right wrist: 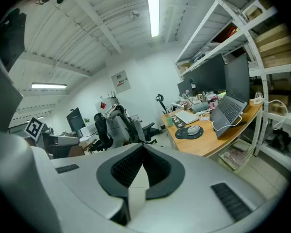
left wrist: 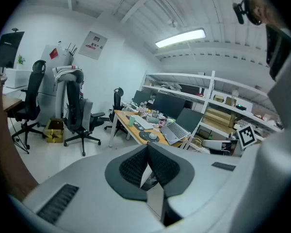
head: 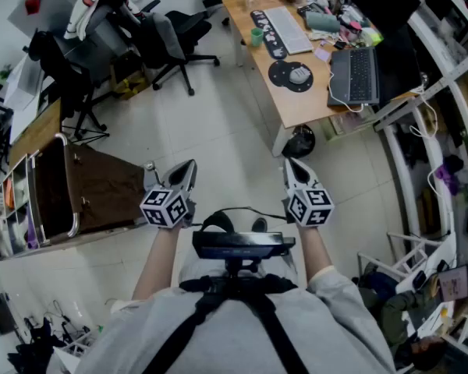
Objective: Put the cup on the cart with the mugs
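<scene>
A small green cup [head: 256, 36] stands on the far wooden desk [head: 292, 104], next to a white keyboard; it also shows in the left gripper view [left wrist: 131, 121] and the right gripper view [right wrist: 168, 121]. The cart [head: 101, 185], brown-topped with a metal rail, stands at the left, with coloured items on its lower shelf. My left gripper [head: 189, 164] [left wrist: 146, 147] and right gripper [head: 289, 163] [right wrist: 143, 147] hover side by side over the floor, well short of the desk. Both are shut with nothing between the jaws.
Black office chairs [head: 171, 33] crowd the far left. The desk carries a laptop [head: 352, 75], a mouse on a round pad [head: 299, 75] and clutter. A white shelving rack [head: 444, 92] runs along the right. A dark object [head: 299, 141] sits under the desk.
</scene>
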Demonstrator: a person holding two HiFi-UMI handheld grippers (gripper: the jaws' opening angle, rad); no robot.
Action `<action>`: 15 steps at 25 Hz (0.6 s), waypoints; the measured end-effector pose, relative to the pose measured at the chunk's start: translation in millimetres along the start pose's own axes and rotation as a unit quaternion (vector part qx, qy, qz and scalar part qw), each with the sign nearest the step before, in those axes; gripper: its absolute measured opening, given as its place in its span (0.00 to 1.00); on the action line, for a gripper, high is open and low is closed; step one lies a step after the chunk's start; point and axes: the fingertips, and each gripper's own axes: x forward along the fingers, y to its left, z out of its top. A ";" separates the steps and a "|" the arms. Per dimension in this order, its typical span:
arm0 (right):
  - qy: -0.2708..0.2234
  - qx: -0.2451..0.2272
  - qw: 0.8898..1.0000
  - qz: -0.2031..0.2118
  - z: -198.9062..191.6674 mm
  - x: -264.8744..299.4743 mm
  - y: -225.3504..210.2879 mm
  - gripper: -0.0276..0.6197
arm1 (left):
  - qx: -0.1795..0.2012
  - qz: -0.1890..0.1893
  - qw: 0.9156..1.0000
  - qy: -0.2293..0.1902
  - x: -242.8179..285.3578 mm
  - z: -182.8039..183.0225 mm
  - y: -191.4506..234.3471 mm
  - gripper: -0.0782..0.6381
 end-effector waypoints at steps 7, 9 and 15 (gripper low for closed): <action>-0.001 -0.012 1.000 -0.005 15.7 14.4 -14.7 0.05 | 0.020 -0.005 1.000 0.005 25.4 19.1 -4.8 0.11; 0.003 -0.011 1.000 0.001 18.6 27.6 -13.5 0.05 | 0.023 -0.010 1.000 0.008 40.0 25.4 -0.5 0.11; 0.016 -0.015 1.000 -0.004 39.1 87.9 -14.3 0.05 | 0.030 -0.036 0.999 0.019 97.7 54.7 29.2 0.11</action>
